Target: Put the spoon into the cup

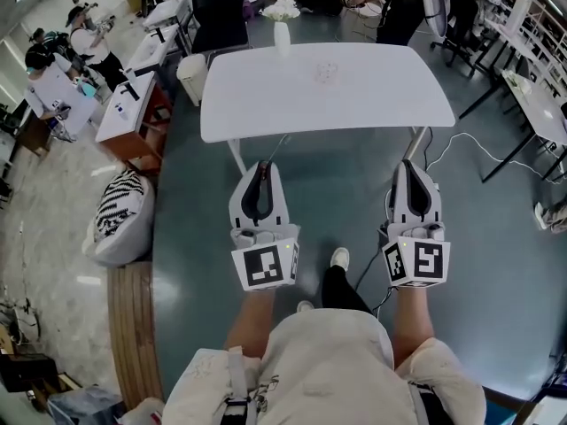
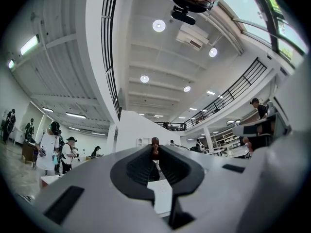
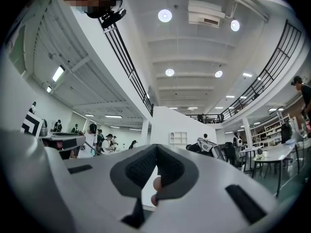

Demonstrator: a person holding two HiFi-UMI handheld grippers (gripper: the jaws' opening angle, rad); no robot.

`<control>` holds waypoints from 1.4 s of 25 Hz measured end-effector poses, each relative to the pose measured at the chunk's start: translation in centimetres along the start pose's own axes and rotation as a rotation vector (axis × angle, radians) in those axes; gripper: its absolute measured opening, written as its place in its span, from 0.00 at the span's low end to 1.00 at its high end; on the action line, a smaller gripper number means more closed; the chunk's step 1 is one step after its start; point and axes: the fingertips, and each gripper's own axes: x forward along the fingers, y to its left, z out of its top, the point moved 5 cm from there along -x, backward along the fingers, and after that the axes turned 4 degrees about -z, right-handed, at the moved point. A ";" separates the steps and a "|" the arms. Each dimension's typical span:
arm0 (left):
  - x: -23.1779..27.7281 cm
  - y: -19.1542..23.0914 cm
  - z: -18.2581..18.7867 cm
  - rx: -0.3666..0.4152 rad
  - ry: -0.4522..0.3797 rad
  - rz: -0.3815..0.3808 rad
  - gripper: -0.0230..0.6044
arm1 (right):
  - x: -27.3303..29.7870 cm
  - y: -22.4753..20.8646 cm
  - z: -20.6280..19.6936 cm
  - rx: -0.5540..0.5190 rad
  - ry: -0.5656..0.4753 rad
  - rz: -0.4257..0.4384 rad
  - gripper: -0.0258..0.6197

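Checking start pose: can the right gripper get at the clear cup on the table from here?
Probably not yet: the right gripper hangs over the floor, short of the table, and the cup sits mid-table. Nothing blocks the way.

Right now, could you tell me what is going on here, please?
A person stands short of the white table, holding the left gripper and the right gripper out in front, both shut and empty. Neither is at the table yet. On it stand a white vase of flowers and a small clear item, probably the cup. No spoon can be made out from here.
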 end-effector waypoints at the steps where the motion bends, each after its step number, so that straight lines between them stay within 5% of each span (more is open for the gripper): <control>1: 0.7 -0.1 -0.1 0.001 0.000 -0.001 0.09 | 0.6 -0.5 -0.1 0.000 -0.007 -0.003 0.02; 17: 16.7 -2.0 -1.8 0.056 -0.002 -0.008 0.09 | 14.6 -10.0 -3.4 0.060 -0.014 -0.016 0.02; 35: 32.3 -9.6 -5.5 0.051 -0.007 -0.053 0.09 | 24.8 -22.7 -6.9 0.130 -0.025 -0.079 0.02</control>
